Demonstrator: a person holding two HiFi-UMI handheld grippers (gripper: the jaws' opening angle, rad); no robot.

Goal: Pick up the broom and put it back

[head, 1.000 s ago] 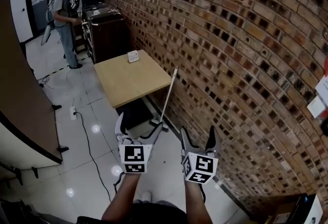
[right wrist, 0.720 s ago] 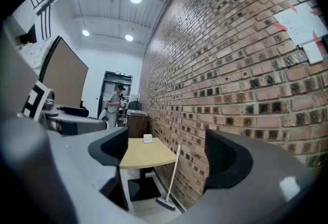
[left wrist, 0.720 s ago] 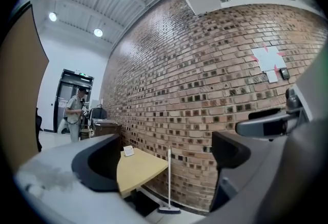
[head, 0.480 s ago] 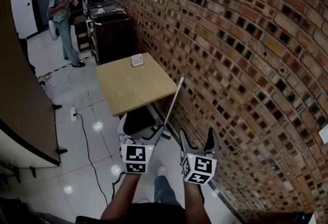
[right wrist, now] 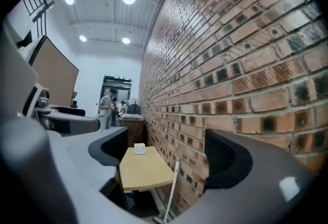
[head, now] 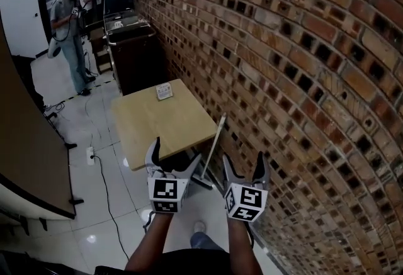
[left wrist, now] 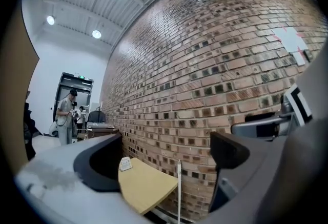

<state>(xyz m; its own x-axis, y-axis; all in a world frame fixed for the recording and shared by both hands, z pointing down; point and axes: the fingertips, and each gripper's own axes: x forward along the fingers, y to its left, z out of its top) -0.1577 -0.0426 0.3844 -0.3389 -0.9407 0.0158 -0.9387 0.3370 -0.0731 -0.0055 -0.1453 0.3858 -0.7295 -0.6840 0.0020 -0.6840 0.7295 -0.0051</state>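
The broom [head: 214, 145] has a thin white handle and leans against the brick wall just right of the wooden table, its head on the floor. Both grippers are held level in front of me, short of the broom and apart from it. My left gripper [head: 176, 151] is open and empty, and its jaws have just been closing a little. My right gripper [head: 244, 159] is open with nothing between its jaws. The broom handle [left wrist: 179, 187] shows low between the jaws in the left gripper view. The handle [right wrist: 171, 187] also shows in the right gripper view.
A wooden table [head: 164, 119] with a small white card [head: 164, 91] stands against the brick wall [head: 283, 78]. Behind it is a dark cabinet [head: 135, 47], and a person [head: 66, 34] stands at the far back. A cable [head: 104, 173] runs over the floor beside a brown partition [head: 25, 141].
Both grippers have moved forward towards the table and broom, which now lie closer. The left jaws stand slightly narrower. The person at the back has shifted.
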